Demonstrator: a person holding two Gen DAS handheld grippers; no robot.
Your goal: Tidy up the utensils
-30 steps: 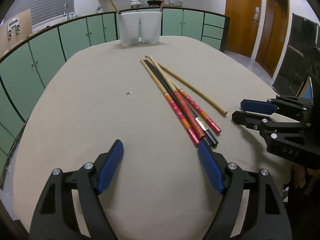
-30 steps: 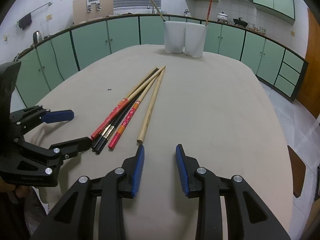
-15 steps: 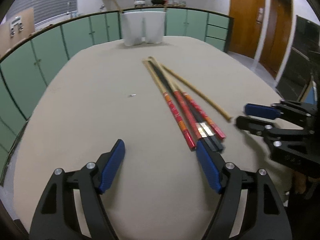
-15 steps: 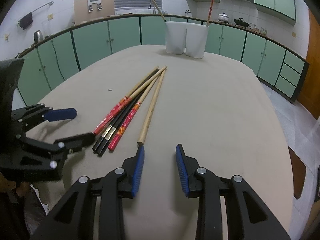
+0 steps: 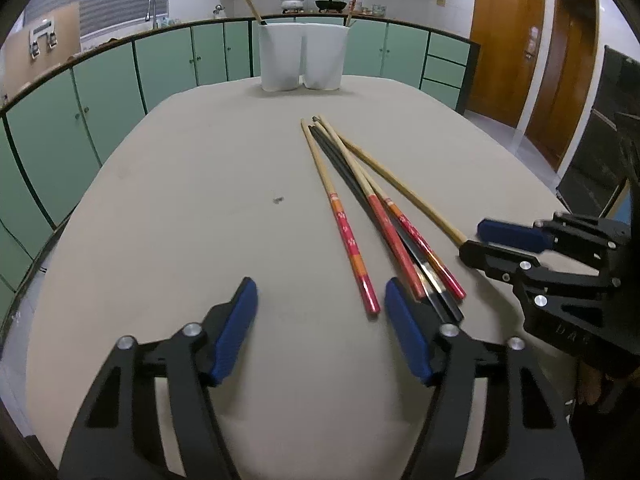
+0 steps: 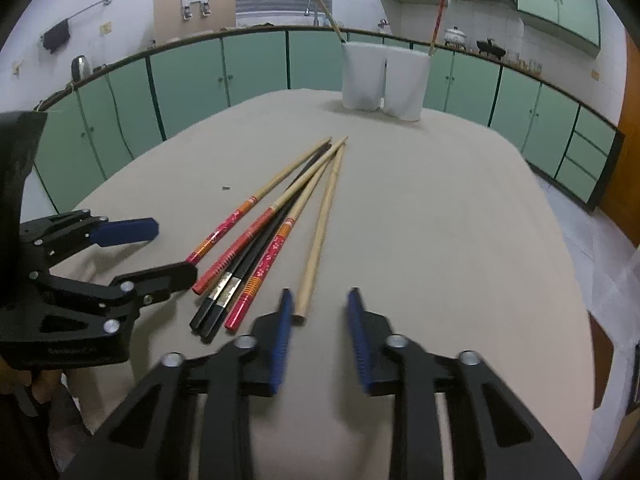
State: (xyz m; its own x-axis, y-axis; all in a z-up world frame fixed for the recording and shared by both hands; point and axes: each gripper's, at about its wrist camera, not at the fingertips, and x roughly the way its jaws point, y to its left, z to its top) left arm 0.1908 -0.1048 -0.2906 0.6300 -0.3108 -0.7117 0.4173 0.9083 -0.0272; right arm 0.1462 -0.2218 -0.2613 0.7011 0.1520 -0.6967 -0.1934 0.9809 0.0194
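Both grippers are hovering over the beige table [image 5: 180, 208], angled down at a fan of chopsticks [image 5: 360, 200] lying loose near its middle. The left gripper [image 5: 320, 300] is closing its jaws, nothing between the blue pads, the red-handled sticks lying just off its right pad. The right gripper [image 6: 320, 304] is narrowing too, jaws apart, the butt of the plain bamboo chopstick [image 6: 320, 236] sitting just beside its left pad. The white twin-cup holder [image 6: 384, 80] is standing at the far edge, one stick in each cup.

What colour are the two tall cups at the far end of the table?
Plain white. The two cups show best in the left wrist view, a chopstick standing in each.
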